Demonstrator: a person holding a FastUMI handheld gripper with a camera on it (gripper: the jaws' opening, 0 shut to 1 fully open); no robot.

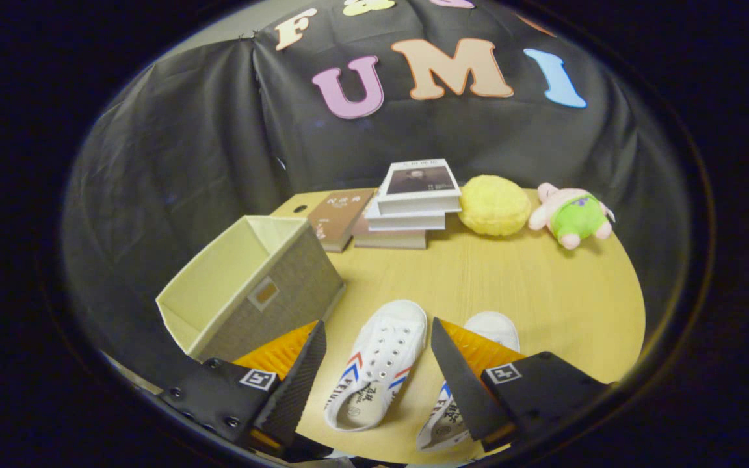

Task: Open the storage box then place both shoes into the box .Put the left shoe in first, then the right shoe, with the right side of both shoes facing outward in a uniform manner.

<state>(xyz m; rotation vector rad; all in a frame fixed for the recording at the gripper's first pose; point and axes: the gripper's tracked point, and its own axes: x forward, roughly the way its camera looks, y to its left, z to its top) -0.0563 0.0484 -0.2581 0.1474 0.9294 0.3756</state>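
While the gripper (374, 364) hung wide open, one white sneaker (378, 367) lay between its fingers beside the open storage box (251, 286).

Light wood table (543, 292), black cloth booth wall (186, 149) behind, dim light

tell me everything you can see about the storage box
The storage box is a rectangular, fabric-looking bin with a grey-beige woven outside and a pale cream lining. A small framed label holder sits on the side facing the shoes. It is open, with no lid on it and nothing visible inside, though its floor is partly hidden. It stands on the wooden table, beside the white shoe that lies between the open claw fingers, with books beyond it. Nothing visibly touches it.
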